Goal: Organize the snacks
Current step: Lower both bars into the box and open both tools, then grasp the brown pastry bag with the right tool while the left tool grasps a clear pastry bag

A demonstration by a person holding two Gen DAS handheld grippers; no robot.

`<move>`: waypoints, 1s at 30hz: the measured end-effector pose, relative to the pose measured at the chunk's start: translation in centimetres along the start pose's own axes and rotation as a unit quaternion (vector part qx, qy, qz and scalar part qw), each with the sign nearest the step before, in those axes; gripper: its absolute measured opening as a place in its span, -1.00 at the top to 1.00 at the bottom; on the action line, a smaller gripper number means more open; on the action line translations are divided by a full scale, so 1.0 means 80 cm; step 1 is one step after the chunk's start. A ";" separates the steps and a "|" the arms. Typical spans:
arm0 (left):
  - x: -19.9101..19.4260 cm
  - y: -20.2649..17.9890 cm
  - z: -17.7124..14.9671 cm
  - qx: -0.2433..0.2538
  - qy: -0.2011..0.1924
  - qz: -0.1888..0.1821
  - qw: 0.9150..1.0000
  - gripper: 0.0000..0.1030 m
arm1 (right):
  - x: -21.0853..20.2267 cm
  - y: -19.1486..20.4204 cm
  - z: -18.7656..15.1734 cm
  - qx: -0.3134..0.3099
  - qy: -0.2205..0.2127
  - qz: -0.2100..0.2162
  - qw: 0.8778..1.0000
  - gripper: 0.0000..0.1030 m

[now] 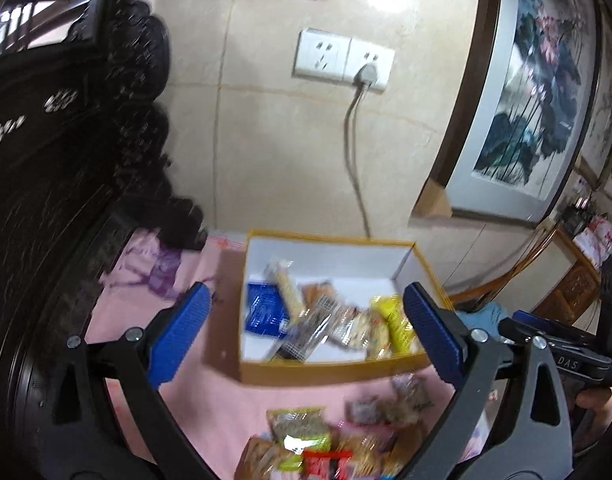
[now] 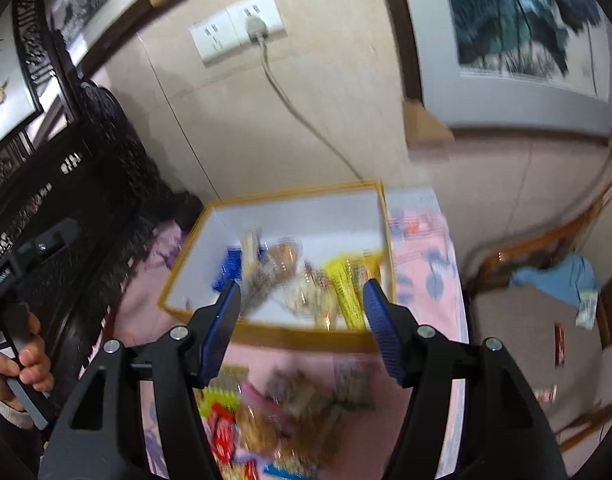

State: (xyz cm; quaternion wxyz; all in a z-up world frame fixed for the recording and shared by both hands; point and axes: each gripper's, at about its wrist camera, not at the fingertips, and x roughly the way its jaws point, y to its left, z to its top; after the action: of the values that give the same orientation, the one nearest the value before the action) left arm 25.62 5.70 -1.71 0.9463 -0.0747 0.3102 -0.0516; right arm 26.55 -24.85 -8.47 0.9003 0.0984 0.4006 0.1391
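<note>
Wall socket [image 1: 343, 59] w/ plug & cable, framed painting [image 1: 525, 92], dark carved furniture [image 1: 46, 160], maybe blue cloth [image 2: 561, 276].

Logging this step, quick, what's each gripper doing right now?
Left gripper: open wide, holding nothing.
Right gripper: open partway, holding nothing.

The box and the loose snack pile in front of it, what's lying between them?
Only bare pink cloth lies between the box and the snack pile, seen in the left wrist view.

An open yellow-rimmed box [image 1: 329, 372] with a white interior holds wrapped snacks [image 1: 325, 320], lying jumbled toward its near wall. Loose packets [image 1: 306, 440] lie heaped at 6 o'clock of it.
</note>
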 end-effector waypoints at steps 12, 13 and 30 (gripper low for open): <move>-0.005 0.035 -0.096 -0.030 0.072 0.028 0.997 -0.92 | 0.047 -0.024 -0.112 0.068 0.117 -0.018 0.991 -0.25; -0.005 0.036 -0.101 -0.031 0.076 0.030 0.996 -0.92 | 0.051 -0.024 -0.118 0.069 0.125 -0.020 0.990 -0.24; -0.014 0.065 -0.153 -0.054 0.114 0.052 0.991 -0.92 | 0.136 -0.023 -0.167 0.087 0.207 -0.044 0.973 -0.25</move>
State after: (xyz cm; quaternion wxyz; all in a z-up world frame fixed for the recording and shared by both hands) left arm 17.71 9.61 -11.68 0.9005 -0.1033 0.4223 0.0068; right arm 23.83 -22.11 -25.39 0.7909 0.1279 0.5928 0.0815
